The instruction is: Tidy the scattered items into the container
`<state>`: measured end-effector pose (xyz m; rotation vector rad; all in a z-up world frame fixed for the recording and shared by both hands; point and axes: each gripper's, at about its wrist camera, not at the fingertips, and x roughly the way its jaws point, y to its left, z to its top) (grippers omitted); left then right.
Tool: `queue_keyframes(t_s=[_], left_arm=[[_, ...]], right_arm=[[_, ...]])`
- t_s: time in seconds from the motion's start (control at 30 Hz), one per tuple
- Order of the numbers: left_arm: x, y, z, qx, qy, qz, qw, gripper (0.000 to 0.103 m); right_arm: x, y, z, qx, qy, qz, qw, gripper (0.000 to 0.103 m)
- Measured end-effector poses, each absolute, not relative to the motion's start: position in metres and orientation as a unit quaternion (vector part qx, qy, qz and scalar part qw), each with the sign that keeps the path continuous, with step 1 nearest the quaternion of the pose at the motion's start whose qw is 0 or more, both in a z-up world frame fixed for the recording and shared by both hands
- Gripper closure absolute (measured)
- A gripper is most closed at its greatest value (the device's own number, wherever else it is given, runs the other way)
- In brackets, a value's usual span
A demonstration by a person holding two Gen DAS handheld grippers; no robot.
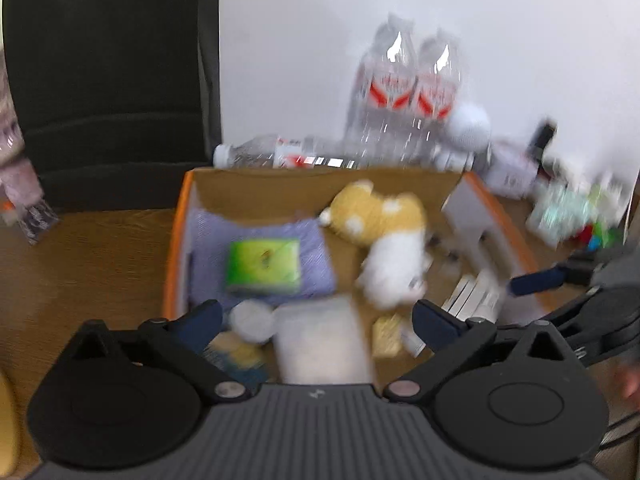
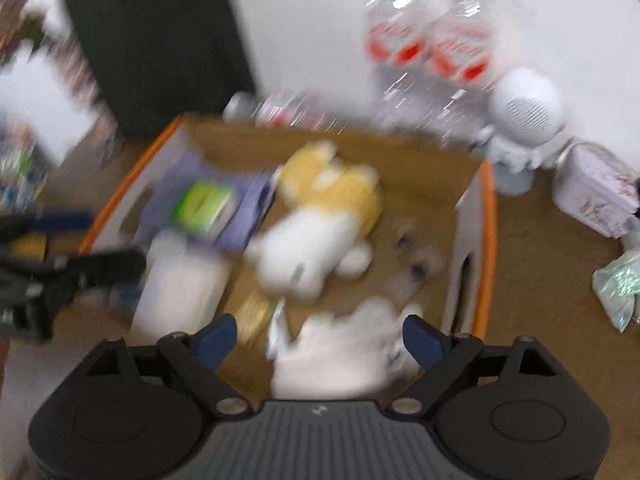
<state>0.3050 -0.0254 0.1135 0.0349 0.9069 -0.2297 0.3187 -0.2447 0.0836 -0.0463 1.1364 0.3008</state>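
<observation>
Wooden desk point(image 1: 80, 256) carries the orange-edged cardboard box point(image 1: 178, 240). Both left gripper point(image 1: 316, 320) and right gripper point(image 2: 320, 338) spread their fingers wide over it, pale packets just ahead, apparently dropped. Next: fetch stray bottles point(image 1: 280, 152) beyond.

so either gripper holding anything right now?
No. Left gripper and right gripper both open over the box; white items sit between the fingers, ungripped.

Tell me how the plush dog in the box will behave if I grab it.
The plush dog looks soft, so it would probably squash and flop in a grip. Likely light for its size. Lying sprawled in the cardboard box, it shouldn't roll.
</observation>
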Motion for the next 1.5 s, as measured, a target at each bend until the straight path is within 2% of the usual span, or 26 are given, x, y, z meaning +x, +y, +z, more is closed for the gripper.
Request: queue_keyframes(t_s=[0.07,0.2,0.37,0.63,0.9,1.0,1.13,1.17,1.27,1.33,1.5], left_arm=[[0.304,-0.021,0.106,0.037,0.459,-0.097,0.882,0.0],[0.305,-0.002,0.088,0.005,0.519,-0.099,0.849,0.0],[0.299,0.009,0.102,-0.039,0.52,-0.098,0.848,0.0],[0.249,-0.005,0.176,-0.037,0.442,-0.099,0.891,0.0],[0.159,-0.016,0.193,-0.015,0.357,-0.08,0.93,0.0],[0.108,-0.012,0.182,-0.023,0.294,-0.065,0.953,0.0],[0.044,-0.005,0.143,-0.02,0.248,-0.046,0.967,0.0],[0.031,-0.004,0.13,-0.016,0.246,-0.04,0.968,0.0],[0.01,0.002,0.09,-0.006,0.256,-0.029,0.966,0.0],[0.009,0.005,0.067,0.0,0.289,-0.024,0.957,0.0],[0.003,0.02,0.033,-0.016,0.325,-0.013,0.945,0.0]], right_arm=[[0.315,-0.242,0.078,-0.028,0.55,0.13,0.824,0.012],[0.316,-0.254,0.075,0.034,0.568,0.095,0.817,0.012],[0.307,-0.272,0.077,0.114,0.55,0.08,0.824,0.013],[0.254,-0.256,0.148,0.11,0.458,0.073,0.879,0.012],[0.161,-0.219,0.18,0.065,0.35,0.07,0.932,0.012],[0.107,-0.21,0.175,0.047,0.276,0.051,0.959,0.011],[0.034,-0.206,0.142,0.023,0.203,0.045,0.978,0.0],[0.021,-0.205,0.131,0.021,0.195,0.05,0.979,0.0],[-0.006,-0.203,0.094,0.017,0.21,0.07,0.975,0.0],[-0.008,-0.199,0.07,0.013,0.242,0.07,0.968,0.0],[-0.008,-0.197,0.034,0.015,0.286,0.051,0.957,0.0]])
